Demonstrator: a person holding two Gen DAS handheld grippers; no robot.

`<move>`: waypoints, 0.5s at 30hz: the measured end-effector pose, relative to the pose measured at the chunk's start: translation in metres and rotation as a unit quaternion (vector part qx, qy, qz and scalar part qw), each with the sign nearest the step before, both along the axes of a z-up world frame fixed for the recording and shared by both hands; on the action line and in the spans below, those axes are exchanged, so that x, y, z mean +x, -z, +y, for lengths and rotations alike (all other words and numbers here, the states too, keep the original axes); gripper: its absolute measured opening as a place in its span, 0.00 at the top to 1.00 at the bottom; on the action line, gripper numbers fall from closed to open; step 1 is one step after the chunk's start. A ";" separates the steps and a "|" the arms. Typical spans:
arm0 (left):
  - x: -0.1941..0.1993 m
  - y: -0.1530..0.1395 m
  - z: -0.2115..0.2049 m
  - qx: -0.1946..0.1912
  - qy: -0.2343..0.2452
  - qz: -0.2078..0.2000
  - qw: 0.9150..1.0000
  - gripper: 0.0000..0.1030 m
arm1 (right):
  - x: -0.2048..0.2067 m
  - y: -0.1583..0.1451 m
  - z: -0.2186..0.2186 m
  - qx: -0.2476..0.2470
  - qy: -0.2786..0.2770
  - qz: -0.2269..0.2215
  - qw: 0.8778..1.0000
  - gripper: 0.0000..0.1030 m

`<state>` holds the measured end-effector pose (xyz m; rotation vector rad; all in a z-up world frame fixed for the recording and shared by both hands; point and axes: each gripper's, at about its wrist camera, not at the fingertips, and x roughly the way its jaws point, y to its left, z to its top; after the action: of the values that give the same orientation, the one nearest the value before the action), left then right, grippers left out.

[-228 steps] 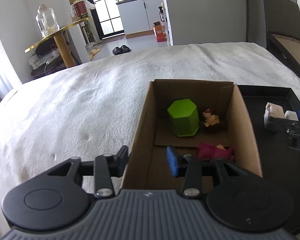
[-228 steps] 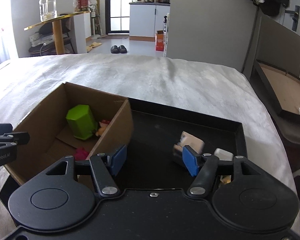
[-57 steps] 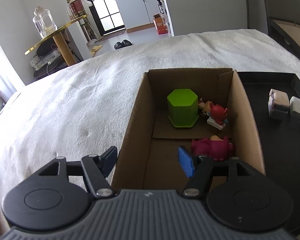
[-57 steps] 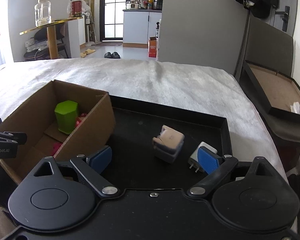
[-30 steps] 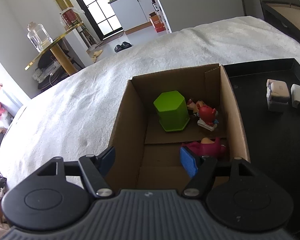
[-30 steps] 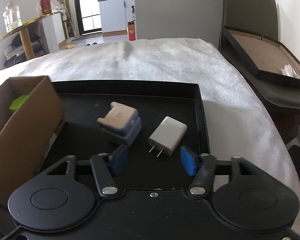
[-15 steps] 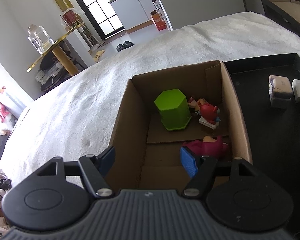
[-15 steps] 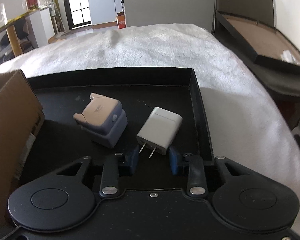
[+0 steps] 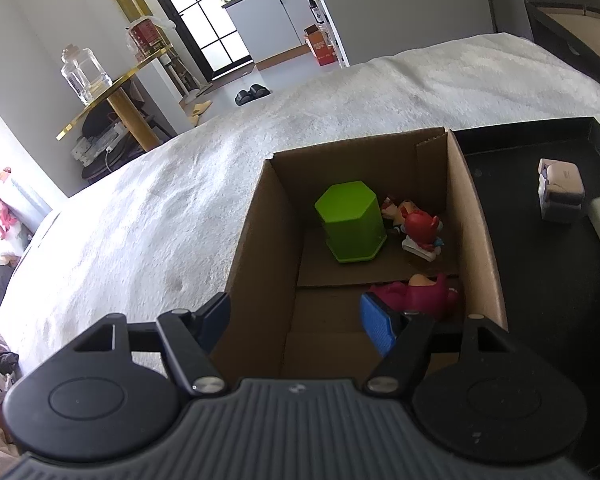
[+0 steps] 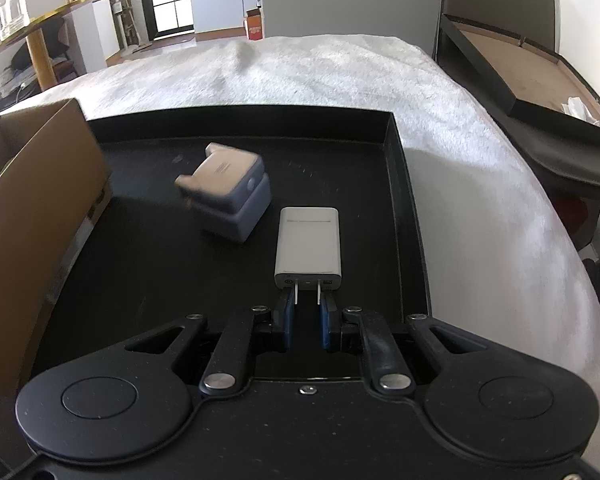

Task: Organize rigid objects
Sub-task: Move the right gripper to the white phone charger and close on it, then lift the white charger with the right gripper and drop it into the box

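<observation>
Two containers rest on the white bedspread (image 10: 480, 152): a black tray (image 10: 396, 184) and, touching its left side, an open cardboard box (image 9: 476, 216) already holding a green hexagonal pot (image 9: 350, 224) and small figurines (image 9: 418, 226). On the tray lie a grey-and-beige cube-shaped gadget (image 10: 226, 196) and, just beside it, a white plug-in charger (image 10: 309, 246). Right gripper (image 10: 307, 304): jaws narrowed almost fully, pads pinching the charger's two metal prongs. Left gripper (image 9: 296, 322): jaws moderately wide, straddling the box's left wall near its front corner, pressing on nothing. Risk: gripped only by thin, smooth prongs, the charger may pivot or slip free when lifted towards the box.
</observation>
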<state>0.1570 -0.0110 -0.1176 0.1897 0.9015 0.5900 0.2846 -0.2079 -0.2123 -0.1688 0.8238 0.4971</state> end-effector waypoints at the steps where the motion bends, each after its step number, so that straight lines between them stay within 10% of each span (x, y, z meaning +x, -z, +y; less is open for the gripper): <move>1: -0.001 0.000 0.000 -0.001 0.000 -0.001 1.000 0.32 | -0.002 0.000 -0.001 -0.001 -0.002 0.002 1.000 0.87; 11: -0.005 -0.002 0.004 -0.011 0.001 -0.010 1.000 0.32 | -0.018 -0.003 -0.014 0.002 -0.006 0.026 1.000 0.87; 15: -0.006 -0.003 0.006 -0.014 -0.002 -0.013 1.000 0.32 | -0.021 -0.004 -0.009 -0.013 -0.012 0.021 1.000 0.47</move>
<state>0.1509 -0.0052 -0.1149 0.1534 0.8847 0.5823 0.2635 -0.2173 -0.2078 -0.1929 0.8708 0.5149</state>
